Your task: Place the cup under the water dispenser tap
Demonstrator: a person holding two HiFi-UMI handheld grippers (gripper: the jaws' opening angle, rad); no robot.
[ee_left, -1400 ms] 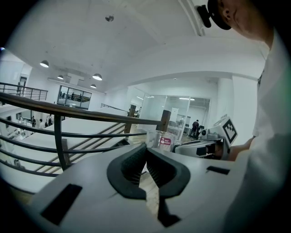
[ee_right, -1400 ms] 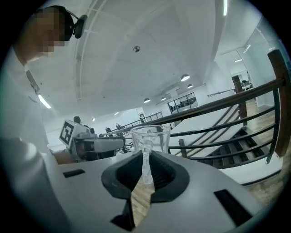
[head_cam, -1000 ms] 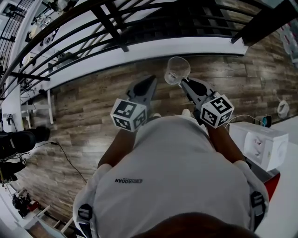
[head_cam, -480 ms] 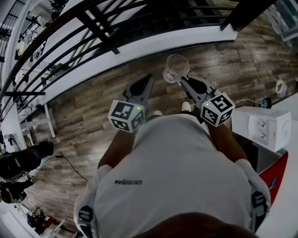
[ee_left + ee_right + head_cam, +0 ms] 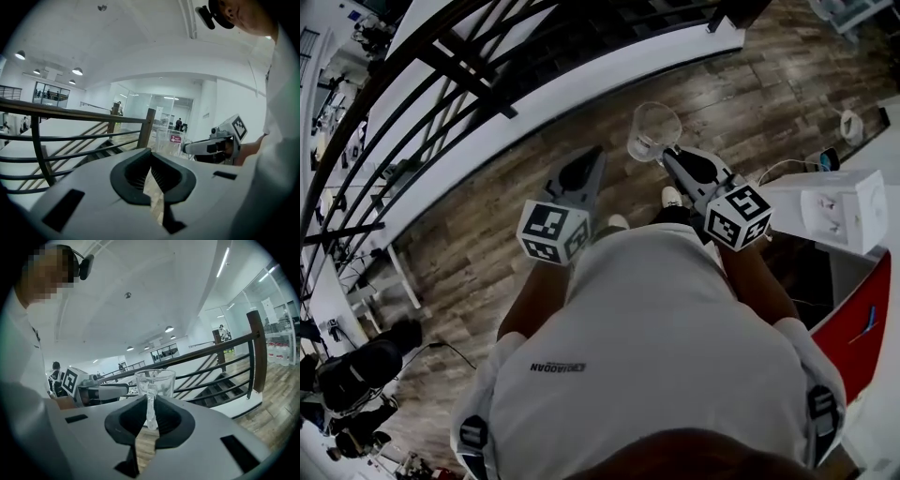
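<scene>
Cup [image 5: 653, 131] is in hand, clamped by its handle in right gripper [image 5: 670, 155] jaws, in the air over floor [image 5: 478, 253]; left gripper [image 5: 586, 167] jaws nearly together, empty; no tap visible, white box [image 5: 839, 208] at right maybe the dispenser; placing not done.

cup [image 5: 654, 131] — clear glass, handled | upright | handle pinched in right gripper [image 5: 667, 154]

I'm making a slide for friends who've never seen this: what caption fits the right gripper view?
The right tool pinches a clear glass cup by its handle, held up before a dark stair railing.
</scene>
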